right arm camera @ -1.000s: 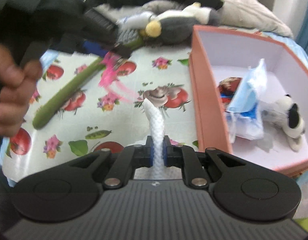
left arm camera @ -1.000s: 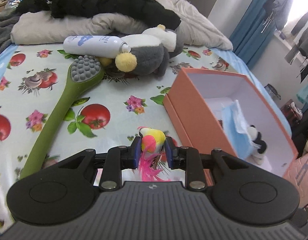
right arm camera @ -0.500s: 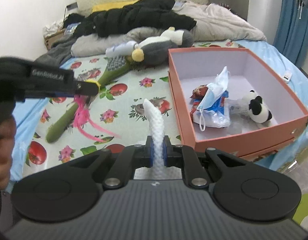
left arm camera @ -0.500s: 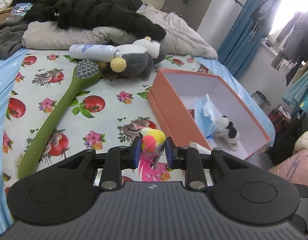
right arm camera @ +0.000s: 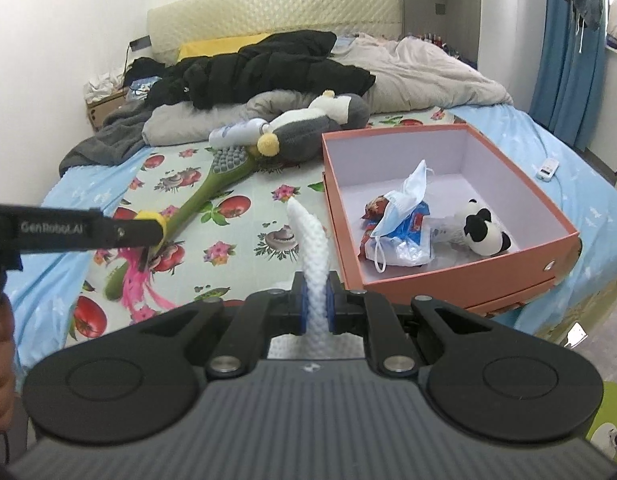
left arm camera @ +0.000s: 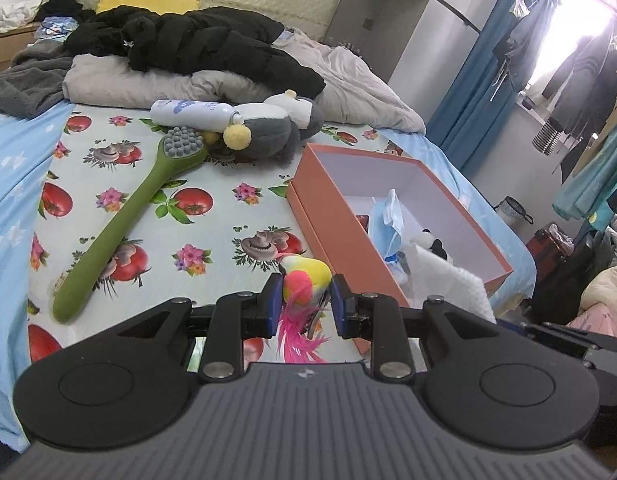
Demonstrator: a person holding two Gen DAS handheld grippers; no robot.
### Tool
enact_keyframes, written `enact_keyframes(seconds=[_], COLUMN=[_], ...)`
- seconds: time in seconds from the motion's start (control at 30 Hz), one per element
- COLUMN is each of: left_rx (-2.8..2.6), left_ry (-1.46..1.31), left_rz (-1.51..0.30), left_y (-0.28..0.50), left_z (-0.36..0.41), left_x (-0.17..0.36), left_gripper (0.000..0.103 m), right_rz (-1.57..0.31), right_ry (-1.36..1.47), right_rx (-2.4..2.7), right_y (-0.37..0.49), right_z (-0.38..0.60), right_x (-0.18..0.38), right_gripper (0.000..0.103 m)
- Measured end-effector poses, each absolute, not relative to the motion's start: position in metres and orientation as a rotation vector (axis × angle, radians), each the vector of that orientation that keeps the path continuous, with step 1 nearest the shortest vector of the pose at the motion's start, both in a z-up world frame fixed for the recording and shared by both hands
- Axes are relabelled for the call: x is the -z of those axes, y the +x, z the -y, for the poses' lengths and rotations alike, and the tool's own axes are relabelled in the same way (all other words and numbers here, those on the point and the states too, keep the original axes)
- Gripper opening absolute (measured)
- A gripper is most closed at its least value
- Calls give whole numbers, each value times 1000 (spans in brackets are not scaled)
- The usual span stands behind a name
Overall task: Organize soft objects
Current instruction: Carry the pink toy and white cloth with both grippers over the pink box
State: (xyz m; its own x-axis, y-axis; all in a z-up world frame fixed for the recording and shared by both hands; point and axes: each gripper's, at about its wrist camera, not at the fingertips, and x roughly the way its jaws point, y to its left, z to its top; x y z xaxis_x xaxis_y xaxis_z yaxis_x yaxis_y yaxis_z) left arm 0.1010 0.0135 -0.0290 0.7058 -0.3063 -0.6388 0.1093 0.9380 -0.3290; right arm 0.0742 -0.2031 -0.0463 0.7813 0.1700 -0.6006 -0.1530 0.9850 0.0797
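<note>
Feathers of a pink and yellow toy bird (left arm camera: pixel 306 280) are seen pinched in the left gripper (left arm camera: pixel 304 300) above the near bed edge, left of the orange box (left arm camera: pixel 328 216). From the right wrist, a white knitted cloth (right arm camera: pixel 314 256) is clamped by the right gripper (right arm camera: pixel 316 308), near the box's (right arm camera: pixel 460 276) left wall.

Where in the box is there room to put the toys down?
The far half of the box, behind the face mask and panda, is bare. Its near end is crowded with those and a plastic bag. Outside, the flowered sheet between the green brush and box is free.
</note>
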Motion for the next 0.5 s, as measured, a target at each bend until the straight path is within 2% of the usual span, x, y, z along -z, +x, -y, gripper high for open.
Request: enact_keyframes(seconds=[0.5], left_rx=[331], left_ry=[-252], left_rz=[-753], left_y=[77], left_z=[30], left_x=[24], left_gripper=[30], right_rz=[-612], right_ry=[35], right_rx=[-110], right_y=[43], right_z=[230], right_x=[35], right_gripper=[13])
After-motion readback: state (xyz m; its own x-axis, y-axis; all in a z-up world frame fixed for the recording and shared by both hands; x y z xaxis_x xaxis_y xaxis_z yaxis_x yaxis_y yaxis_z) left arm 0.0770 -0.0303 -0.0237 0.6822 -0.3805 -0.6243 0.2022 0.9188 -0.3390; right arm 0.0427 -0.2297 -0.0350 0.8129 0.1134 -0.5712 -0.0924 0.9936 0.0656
